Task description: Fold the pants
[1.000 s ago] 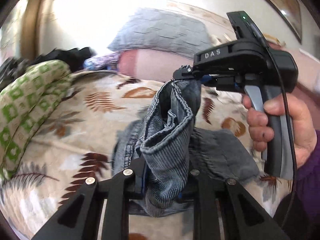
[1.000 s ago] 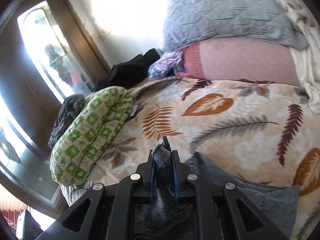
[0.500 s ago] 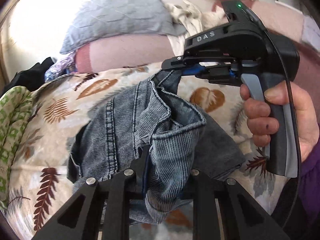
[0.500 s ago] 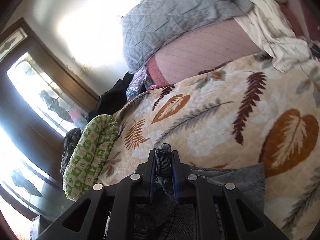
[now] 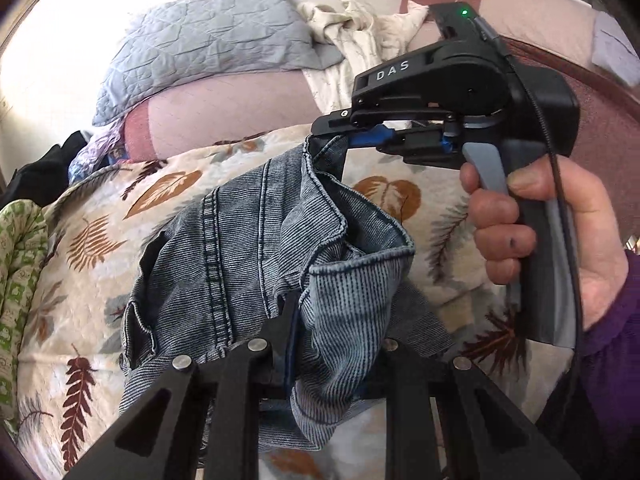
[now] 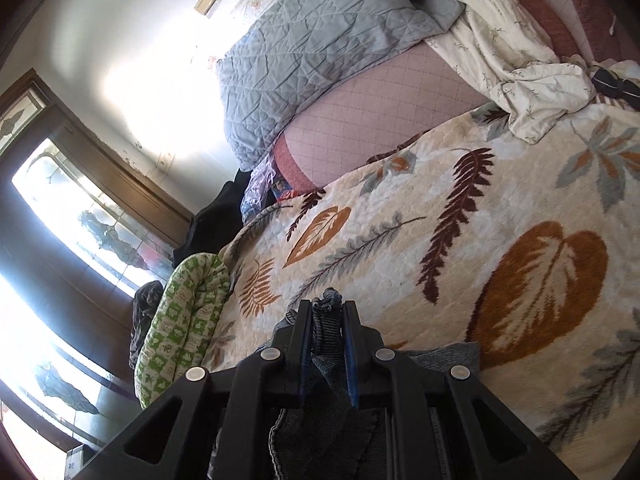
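the left tool (image 5: 336,344) and the right tool (image 6: 327,320) are each clamped on a bunched edge of the denim pants (image 5: 240,248). the pants hang between them over the leaf-patterned bed cover (image 6: 460,240).

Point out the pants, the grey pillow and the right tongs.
pants (image 5: 240,256), left wrist view, on the seamed denim panel.
grey pillow (image 5: 200,40), left wrist view, on its quilted face.
right tongs (image 5: 320,136), left wrist view, at the tips pinching denim.

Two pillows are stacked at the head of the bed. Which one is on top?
The grey quilted pillow is on top; the pink pillow lies under it, against the leaf-print blanket.
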